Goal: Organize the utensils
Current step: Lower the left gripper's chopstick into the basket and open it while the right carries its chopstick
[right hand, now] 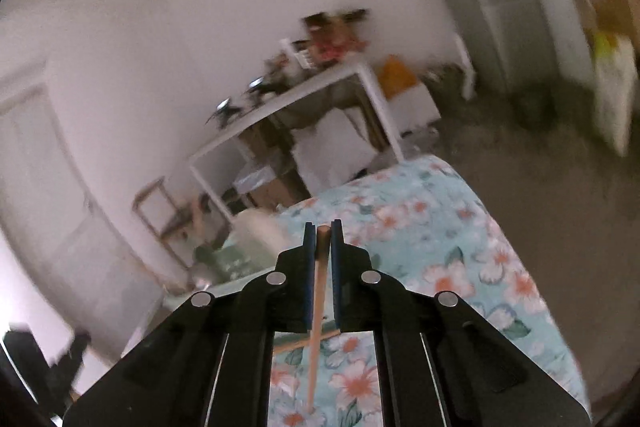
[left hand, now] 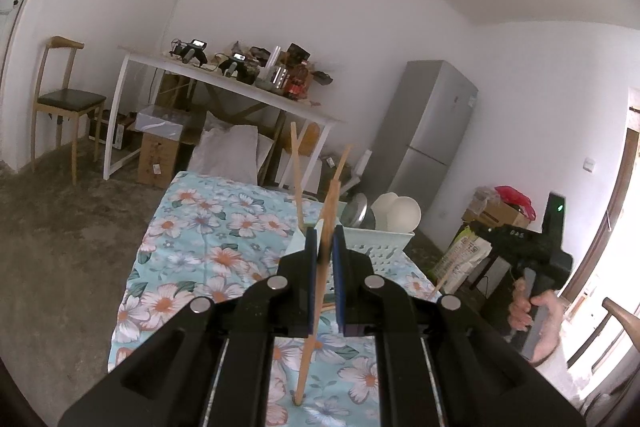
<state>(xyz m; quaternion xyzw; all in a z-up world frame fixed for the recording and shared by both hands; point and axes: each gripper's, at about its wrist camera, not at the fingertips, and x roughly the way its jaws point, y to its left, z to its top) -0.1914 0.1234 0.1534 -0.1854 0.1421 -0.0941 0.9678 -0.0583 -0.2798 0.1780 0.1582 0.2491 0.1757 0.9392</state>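
Daylight glares at the left view's right edge; right view motion-blurred, fisheye-warped.

My left wrist camera sits just behind my left jaws, looking forward and slightly down over the floral-covered counter (left hand: 192, 227) toward a white table (left hand: 224, 83) against the far wall. My right wrist camera sits likewise behind my right jaws, rolled and blurred. Both views share the floral counter (right hand: 440, 227) and that white table (right hand: 280, 107) beyond my jaws.
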